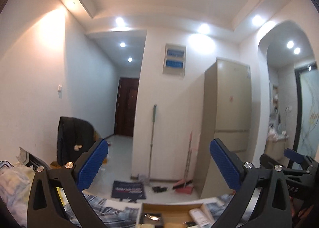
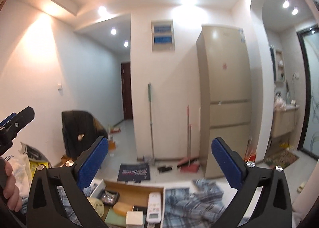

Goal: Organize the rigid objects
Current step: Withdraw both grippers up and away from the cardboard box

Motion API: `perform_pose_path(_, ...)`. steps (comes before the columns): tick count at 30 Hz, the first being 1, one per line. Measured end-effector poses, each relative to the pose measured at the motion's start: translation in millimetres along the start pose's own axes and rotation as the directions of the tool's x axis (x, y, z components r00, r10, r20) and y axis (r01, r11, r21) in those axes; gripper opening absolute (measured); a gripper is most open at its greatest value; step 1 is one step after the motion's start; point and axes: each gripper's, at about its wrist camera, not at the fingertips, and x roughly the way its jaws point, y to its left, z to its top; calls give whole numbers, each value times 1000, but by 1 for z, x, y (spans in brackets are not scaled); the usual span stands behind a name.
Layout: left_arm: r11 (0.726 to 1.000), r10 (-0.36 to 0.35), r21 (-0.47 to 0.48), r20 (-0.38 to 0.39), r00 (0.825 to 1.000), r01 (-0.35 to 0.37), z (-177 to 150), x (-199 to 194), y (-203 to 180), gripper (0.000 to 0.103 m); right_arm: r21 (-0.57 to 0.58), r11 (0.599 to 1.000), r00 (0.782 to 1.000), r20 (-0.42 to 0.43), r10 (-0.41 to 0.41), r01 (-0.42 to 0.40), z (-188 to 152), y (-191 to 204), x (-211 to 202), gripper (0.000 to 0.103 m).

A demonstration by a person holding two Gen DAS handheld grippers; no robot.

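Both grippers are raised and look out across the room. My left gripper (image 1: 159,163) is open and empty. My right gripper (image 2: 159,161) is open and empty too. Below them lies a shallow white-rimmed box (image 2: 127,189) with a wooden floor. In it are a white remote control (image 2: 154,206), a white adapter (image 2: 134,217), a yellow block (image 2: 121,208), a round tin (image 2: 97,206) and a small dark tray (image 2: 109,196). The box (image 1: 171,211) and the remote (image 1: 199,218) also show at the bottom of the left wrist view. The right gripper (image 1: 287,165) shows at the right there.
Blue plaid cloth (image 2: 191,202) covers the surface around the box. Bags and clutter (image 2: 26,164) pile up at the left. A beige fridge (image 2: 225,92), a mop (image 2: 150,122), a dustpan (image 2: 188,166) and a dark floor mat (image 2: 134,172) stand beyond. A black coat (image 2: 77,130) hangs on a chair.
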Motion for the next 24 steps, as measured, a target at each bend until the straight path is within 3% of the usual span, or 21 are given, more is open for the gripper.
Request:
perform_pose_path(4, 997, -79, 20, 27, 997, 78, 23, -25, -12, 103, -12, 1000, 998, 60, -8, 9, 20, -2, -29, 103)
perform_pose_path(6, 998, -42, 40, 40, 998, 41, 34, -42, -18, 103, -7, 1000, 998, 67, 8, -8, 27, -3, -44, 103)
perform_pose_path(9, 995, 96, 15, 44, 994, -96, 41, -66, -21, 103, 12, 999, 996, 71, 44, -45, 30, -7, -66, 103)
perform_pose_path(11, 993, 117, 0, 58, 991, -117, 40, -83, -20, 103, 29, 997, 995, 77, 65, -68, 29, -8, -82, 103)
perform_pose_path(15, 998, 54, 9, 69, 996, -55, 35, -122, -16, 103, 60, 994, 993, 82, 83, -88, 23, -12, -112, 103)
perform_pose_path(19, 994, 36, 104, 88, 995, -45, 26, -158, -26, 103, 83, 987, 989, 71, 128, -134, 13, -18, -132, 103)
perform_pose_path(22, 993, 15, 117, 82, 997, -24, 18, -187, -30, 103, 98, 987, 989, 89, 121, -129, 3, -22, -148, 103)
perform_pose_path(24, 996, 10, 85, 49, 999, -14, 11, -203, -30, 103, 101, 991, 994, 75, 76, -83, -3, -24, -153, 103)
